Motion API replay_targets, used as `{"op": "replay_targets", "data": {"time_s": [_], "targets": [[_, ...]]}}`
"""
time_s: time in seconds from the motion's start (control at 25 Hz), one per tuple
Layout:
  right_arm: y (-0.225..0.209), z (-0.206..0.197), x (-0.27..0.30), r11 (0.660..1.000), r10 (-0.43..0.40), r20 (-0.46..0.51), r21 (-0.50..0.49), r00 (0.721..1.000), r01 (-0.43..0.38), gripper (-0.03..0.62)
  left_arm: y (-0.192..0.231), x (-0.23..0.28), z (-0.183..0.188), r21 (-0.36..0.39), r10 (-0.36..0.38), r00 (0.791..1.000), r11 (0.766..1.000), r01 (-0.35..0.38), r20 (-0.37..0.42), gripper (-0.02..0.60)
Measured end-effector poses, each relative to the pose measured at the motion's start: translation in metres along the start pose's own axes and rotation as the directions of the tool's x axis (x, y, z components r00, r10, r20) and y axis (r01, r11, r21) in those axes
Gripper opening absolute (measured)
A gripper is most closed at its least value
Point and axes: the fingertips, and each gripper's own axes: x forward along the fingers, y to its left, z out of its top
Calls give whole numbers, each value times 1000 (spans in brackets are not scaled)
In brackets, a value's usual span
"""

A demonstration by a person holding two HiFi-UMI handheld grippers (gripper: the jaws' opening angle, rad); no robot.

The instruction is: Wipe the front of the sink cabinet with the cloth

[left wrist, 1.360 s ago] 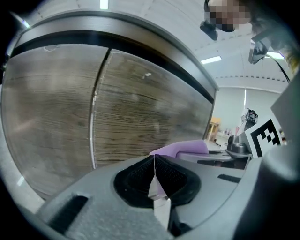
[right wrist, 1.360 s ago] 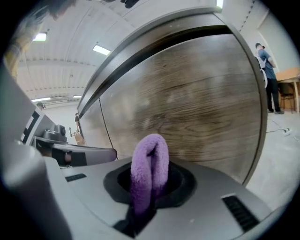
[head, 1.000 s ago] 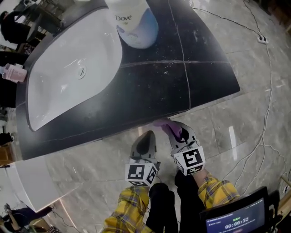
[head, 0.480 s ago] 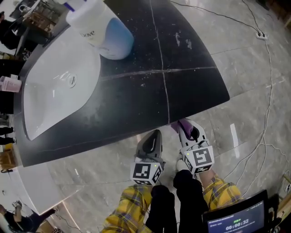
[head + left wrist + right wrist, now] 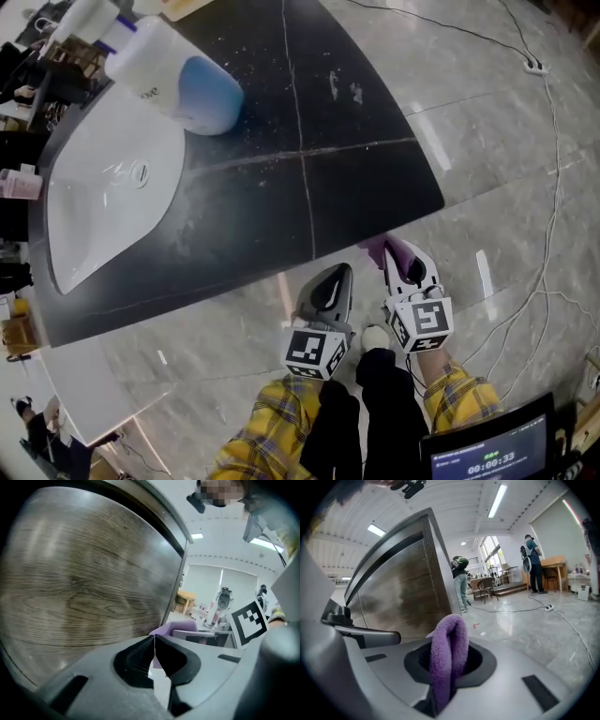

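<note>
Cloth (image 5: pixel 449 653), soft and purple, was pinched in the right gripper (image 5: pixel 449 667). Its jaws were squeezed onto the fold, and a loop of it stuck out past the tips. The gripper was low down, just in front of the sink cabinet (image 5: pixel 408 592), near the cabinet's right corner. From the head view, the cloth (image 5: pixel 380 248) peeked out just under the edge of the cabinet's dark top (image 5: pixel 356 159). I could not tell if it was touching the wood.

The left gripper (image 5: pixel 153 653) was also in front of the cabinet, just beside the right one. Its jaws were pressed together and had nothing in them. The brown wooden front (image 5: pixel 84 588) was very near this gripper too.

The wood had some darker patches. They may have been wet marks or only shine, and I could not tell which. So I think the wiping was just starting or only partly done. Most of the cabinet's front, away from that corner, was likely left to wipe.
</note>
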Motion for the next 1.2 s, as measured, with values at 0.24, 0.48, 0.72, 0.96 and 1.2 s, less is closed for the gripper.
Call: {"op": "replay_targets", "data": {"time_s": [0.24, 0.48, 0.72, 0.96, 1.2], "targets": [[5, 20, -25, 999, -28, 19, 44, 999, 27, 44, -14, -6, 8, 21, -33, 998, 999, 34, -45, 8], [24, 51, -57, 995, -41, 40, 88, 998, 37, 44, -38, -34, 37, 44, -80, 996, 996, 82, -39, 8], [47, 93, -90, 995, -48, 76, 90, 996, 41, 44, -44, -69, 76, 51, -81, 997, 995, 81, -4, 8], [84, 140, -119, 997, -29, 120, 74, 992, 20, 44, -46, -110, 113, 74, -59, 998, 996, 59, 3, 8], [133, 188, -146, 997, 4, 179, 78, 984, -18, 44, -41, -161, 161, 79, -37, 998, 996, 32, 60, 8]]}}
